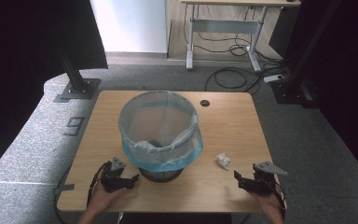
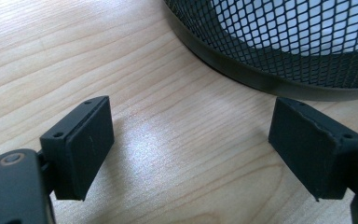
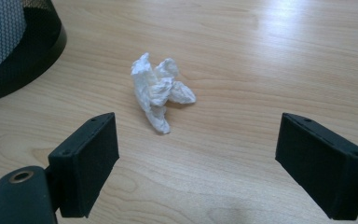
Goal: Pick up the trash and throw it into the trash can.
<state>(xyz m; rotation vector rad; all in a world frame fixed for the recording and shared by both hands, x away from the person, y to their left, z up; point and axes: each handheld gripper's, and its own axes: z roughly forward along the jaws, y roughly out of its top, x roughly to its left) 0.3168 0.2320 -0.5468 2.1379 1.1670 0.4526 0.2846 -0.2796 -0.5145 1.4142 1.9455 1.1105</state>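
Lined mesh bin [image 1: 161, 133] stands mid-table between spread-jawed left gripper [image 1: 129, 181] and right gripper [image 1: 239, 179], crumpled tissue [image 1: 223, 161] beside it.

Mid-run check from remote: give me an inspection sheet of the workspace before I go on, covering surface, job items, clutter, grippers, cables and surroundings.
Surface: wooden table, bare apart from the items below; dark round grommet near the far edge.
Job's things: mesh bin upright with blue liner; crumpled tissue lies on the table, apart from the bin.
Clutter: nothing seen.
Grippers: left gripper open beside the bin's base; right gripper open, tissue ahead of its jaws, untouched.
Cables: floor cables beyond the table.
Surroundings: grey carpet; desk frame behind; dark curtains at both sides.
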